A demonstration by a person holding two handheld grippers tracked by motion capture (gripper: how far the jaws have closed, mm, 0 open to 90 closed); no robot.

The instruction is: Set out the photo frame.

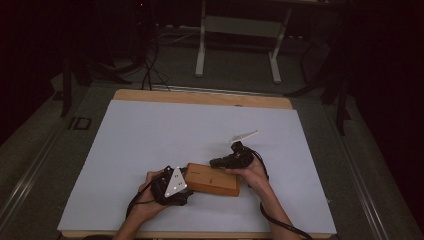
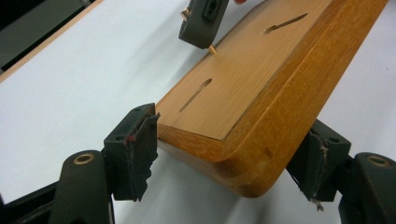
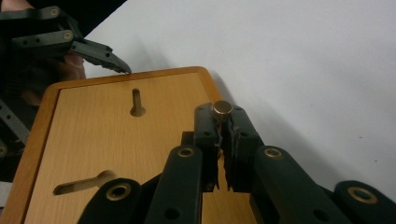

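Spread jaws of the left gripper (image 2: pixel 224 158) straddle the near left end of a wooden board (image 2: pixel 247 102), one pad at each long edge; whether the pads press the wood cannot be told. Pressed nearly together, the jaws of the right gripper (image 3: pixel 223 126) pinch a small brass pin (image 3: pixel 222 108) upright over the board's face, its tip at the wood. Three keyhole slots are cut into that face. Board and both hands sit at the near middle of a white sheet (image 1: pixel 150 140) covering the table (image 1: pixel 200 96). Just beyond the right gripper lies a small pale strip (image 1: pixel 244 135).
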